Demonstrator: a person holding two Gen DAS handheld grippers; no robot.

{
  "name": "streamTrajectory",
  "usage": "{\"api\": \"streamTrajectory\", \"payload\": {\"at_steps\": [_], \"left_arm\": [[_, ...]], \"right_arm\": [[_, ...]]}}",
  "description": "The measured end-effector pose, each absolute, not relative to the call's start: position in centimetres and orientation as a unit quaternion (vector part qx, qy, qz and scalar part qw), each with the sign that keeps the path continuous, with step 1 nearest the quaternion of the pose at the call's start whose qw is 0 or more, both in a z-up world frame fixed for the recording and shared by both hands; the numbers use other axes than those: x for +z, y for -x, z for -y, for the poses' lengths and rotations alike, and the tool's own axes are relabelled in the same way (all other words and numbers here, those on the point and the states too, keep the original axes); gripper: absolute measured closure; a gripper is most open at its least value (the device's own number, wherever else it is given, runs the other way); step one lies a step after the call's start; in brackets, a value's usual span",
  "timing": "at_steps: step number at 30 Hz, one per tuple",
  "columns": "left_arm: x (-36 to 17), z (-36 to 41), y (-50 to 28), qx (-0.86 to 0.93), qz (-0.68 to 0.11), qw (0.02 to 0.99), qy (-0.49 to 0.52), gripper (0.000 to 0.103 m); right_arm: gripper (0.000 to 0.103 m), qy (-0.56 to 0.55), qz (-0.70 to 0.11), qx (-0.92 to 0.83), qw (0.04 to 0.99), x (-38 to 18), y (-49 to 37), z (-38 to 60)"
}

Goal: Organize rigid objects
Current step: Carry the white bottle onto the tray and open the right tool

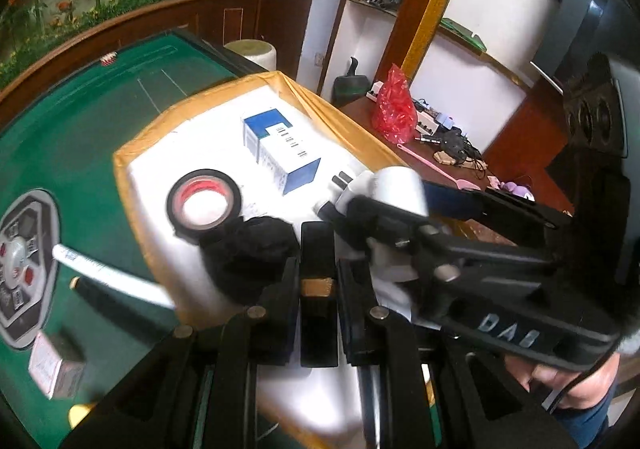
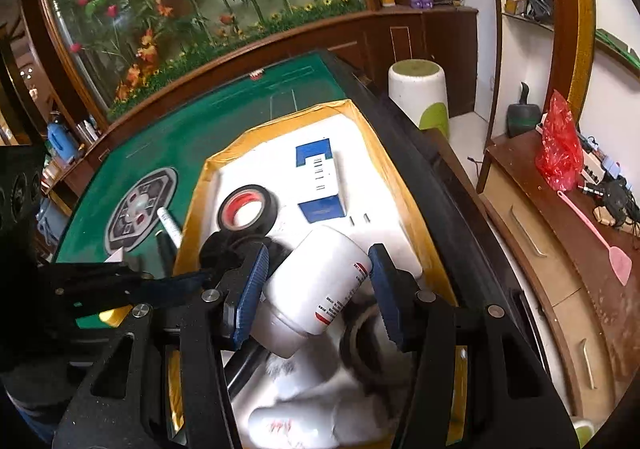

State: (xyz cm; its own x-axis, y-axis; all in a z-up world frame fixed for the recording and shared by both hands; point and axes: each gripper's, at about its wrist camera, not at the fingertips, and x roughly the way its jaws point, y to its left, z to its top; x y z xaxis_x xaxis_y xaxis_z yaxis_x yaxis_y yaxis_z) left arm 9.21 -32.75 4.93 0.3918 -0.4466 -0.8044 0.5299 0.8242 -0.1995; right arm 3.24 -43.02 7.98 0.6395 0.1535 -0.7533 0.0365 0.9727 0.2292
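Black gripper frames fill the bottom of both views. Beyond them lies the green table (image 2: 240,105), carrying a white tray with a yellow rim (image 2: 404,193). Inside the tray, a blue-and-white box (image 2: 320,179) lies flat at the far end, well apart from the grippers, and a black tape roll (image 2: 248,209) with a red core lies flat beside it, nearer the left rim.

Only the right wrist view shows the right gripper (image 2: 318,281) well: its blue-padded fingers are clenched on a white bottle (image 2: 320,285), held tilted over the tray's near half. From the left wrist view that bottle (image 1: 394,185) is blurred and half hidden by the right gripper's frame.

The left gripper (image 1: 318,273) has its fingers closed on a slim black bar (image 1: 318,249); what the bar is cannot be made out. A dark bundle (image 1: 248,253) beside the tape is too blurred to identify. Outside the tray, a white tube (image 1: 104,273) lies on the table.
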Motion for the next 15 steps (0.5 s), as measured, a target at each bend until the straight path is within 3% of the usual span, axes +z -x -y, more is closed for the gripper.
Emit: {"api": "streamTrajectory", "payload": {"at_steps": [15], "left_arm": [[4.5,32.7,-9.0,-0.305,-0.478,0.824,-0.018,0.083]], "right_arm": [[0.051,-0.119,-0.448,0.025,0.886,6.8,-6.2,43.4]]}}
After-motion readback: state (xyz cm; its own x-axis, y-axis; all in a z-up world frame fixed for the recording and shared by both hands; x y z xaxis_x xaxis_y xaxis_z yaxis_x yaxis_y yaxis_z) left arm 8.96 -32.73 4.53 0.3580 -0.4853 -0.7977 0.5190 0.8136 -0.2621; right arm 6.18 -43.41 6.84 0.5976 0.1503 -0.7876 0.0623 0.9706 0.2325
